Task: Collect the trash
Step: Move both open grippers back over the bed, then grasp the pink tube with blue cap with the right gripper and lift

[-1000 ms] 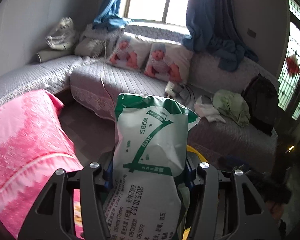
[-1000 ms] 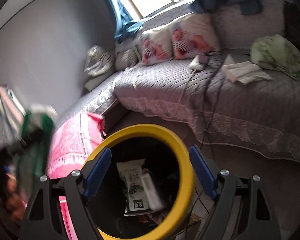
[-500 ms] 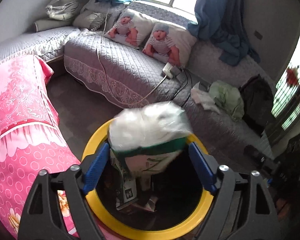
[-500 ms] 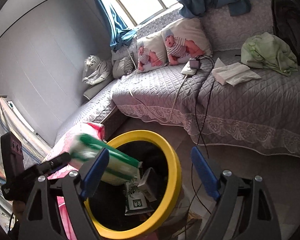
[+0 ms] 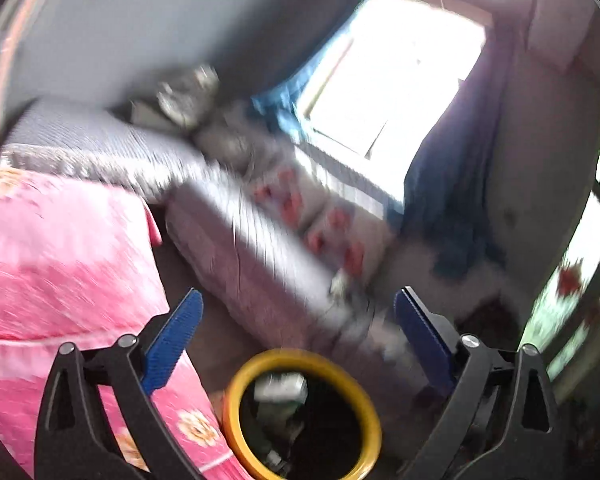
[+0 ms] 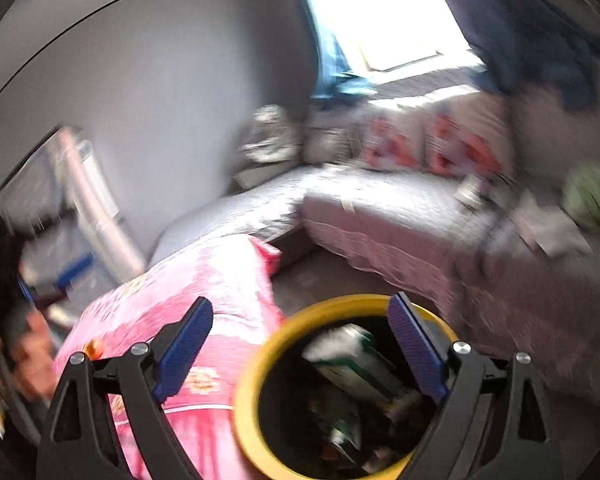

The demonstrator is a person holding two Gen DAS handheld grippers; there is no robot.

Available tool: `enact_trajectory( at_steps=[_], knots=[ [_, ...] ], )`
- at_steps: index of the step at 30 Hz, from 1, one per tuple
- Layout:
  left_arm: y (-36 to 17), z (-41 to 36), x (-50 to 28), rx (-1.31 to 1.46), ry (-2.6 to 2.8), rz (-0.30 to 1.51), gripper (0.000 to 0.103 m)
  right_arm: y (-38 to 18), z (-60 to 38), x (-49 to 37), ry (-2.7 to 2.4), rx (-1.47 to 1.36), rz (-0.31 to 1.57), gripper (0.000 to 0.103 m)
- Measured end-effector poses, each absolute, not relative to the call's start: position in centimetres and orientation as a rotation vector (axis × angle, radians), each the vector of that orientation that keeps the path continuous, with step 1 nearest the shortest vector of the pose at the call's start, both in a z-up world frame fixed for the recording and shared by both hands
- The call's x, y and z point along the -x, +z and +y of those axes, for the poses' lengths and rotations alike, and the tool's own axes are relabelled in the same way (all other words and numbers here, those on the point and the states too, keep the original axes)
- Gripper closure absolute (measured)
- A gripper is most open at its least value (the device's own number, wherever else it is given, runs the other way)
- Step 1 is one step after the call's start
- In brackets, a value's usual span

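Here, left gripper (image 5: 298,316) jaws wide and opening further, nothing between the blue pads (image 5: 172,340), only floor and bed edge seen through the gap. Below and between the fingers, yellow-rimmed bin (image 5: 236,384), dark inside, with a white-and-green bag (image 5: 280,386) lying near its top; other scraps deeper in, too blurred to name. Right gripper (image 6: 300,332) jaws also apart and opening, nothing gripped, pads (image 6: 186,346) clear of everything. Same bin (image 6: 256,344) under the right fingers in that view, right pad overlapping the rim in the picture, contact impossible to tell. Same bag (image 6: 352,354) inside, tilted, resting on darker trash. Just left of the bin in both views, pink cloth (image 5: 60,264) with floral print, draped over something, touching or nearly touching the bin side. Beyond that, bare floor strip (image 6: 312,284), then grey quilted bed (image 6: 380,216) running along the wall and round the corner. Pillows (image 6: 432,144) with red-and-white print propped against the far side of the bed, plus a silvery bundle (image 6: 266,140) in the corner. Green cloth (image 6: 592,196) on the bed at the right edge of the right view. Bright window (image 5: 392,68) with blue curtains (image 5: 440,192) behind the bed. At the far left of the right view, a hand (image 6: 24,354) on a dark handle, heavily blurred. Both views smeared by motion, fine detail unreadable.
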State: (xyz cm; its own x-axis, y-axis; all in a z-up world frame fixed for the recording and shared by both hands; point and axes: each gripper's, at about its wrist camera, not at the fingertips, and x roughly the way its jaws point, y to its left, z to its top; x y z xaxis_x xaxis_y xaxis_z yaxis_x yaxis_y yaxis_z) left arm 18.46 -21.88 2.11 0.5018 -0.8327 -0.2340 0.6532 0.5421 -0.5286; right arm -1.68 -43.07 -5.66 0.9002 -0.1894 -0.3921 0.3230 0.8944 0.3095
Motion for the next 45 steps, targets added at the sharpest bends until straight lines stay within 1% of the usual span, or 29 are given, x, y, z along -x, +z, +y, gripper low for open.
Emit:
enact_trajectory(
  at_steps=[4,6,13,18,21,23,25,26,27,29,30,35,37,40,41,43,44,45],
  knots=[
    [6.2,-12.6,-19.6,0.479,-0.821,0.434,0.009,-3.7,-37.5,-3.0,-0.097,-0.253,0.357,0.017],
    [7.5,-8.0,-20.0,0.488,-0.761,0.410,0.009,-2.7,-33.9,-5.8,0.031,-0.187,0.357,0.017],
    [8.8,9.5,-20.5,0.523,-0.438,0.389,0.009,-0.7,-18.7,-14.7,0.497,0.095,0.393,0.017],
    [7.8,22.6,-19.0,0.618,-0.193,0.401,0.009,-2.3,-8.3,-20.7,0.752,0.239,0.518,0.017],
    [6.8,29.3,-16.1,0.683,-0.055,0.342,0.009,-4.5,-2.8,-24.8,0.837,0.295,0.626,0.017],
    [5.9,32.2,-13.1,0.641,0.103,0.291,0.009,-6.3,-0.3,-26.3,0.869,0.317,0.695,0.018],
    [4.7,33.5,-11.1,0.593,0.203,0.265,0.009,-8.4,2.2,-28.5,0.876,0.346,0.758,0.019],
    [3.9,33.8,-10.4,0.593,0.211,0.262,0.009,-9.3,3.1,-29.3,0.878,0.361,0.788,0.023],
    [2.8,34.1,-9.8,0.605,0.210,0.269,0.009,-10.4,4.2,-30.4,0.874,0.381,0.827,0.029],
    [0.8,34.4,-9.5,0.630,0.195,0.310,0.009,-12.1,5.1,-32.1,0.855,0.408,0.873,0.031],
    [-0.2,34.6,-9.6,0.644,0.180,0.330,0.009,-12.7,5.7,-32.6,0.848,0.420,0.884,0.034],
    [-3.7,33.9,-11.1,0.636,0.114,0.405,0.009,-14.9,6.7,-35.3,0.822,0.412,0.959,0.040],
    [-5.0,33.3,-11.3,0.611,0.118,0.416,0.009,-15.8,6.8,-36.3,0.799,0.413,0.982,0.040],
    [-5.9,32.8,-12.4,0.598,0.112,0.435,0.009,-16.9,7.0,-37.0,0.800,0.402,1.019,0.040],
    [-6.1,32.6,-12.8,0.600,0.095,0.444,0.009,-17.0,7.1,-37.0,0.795,0.413,1.018,0.043],
    [-6.2,32.3,-13.1,0.597,0.085,0.453,0.009,-17.3,7.4,-37.2,0.806,0.402,1.034,0.045],
    [-6.3,32.0,-13.4,0.590,0.082,0.459,0.009,-17.4,7.5,-37.3,0.807,0.399,1.036,0.048],
    [-6.4,31.6,-13.6,0.578,0.079,0.467,0.009,-17.5,7.6,-37.4,0.803,0.400,1.038,0.055]
  ],
)
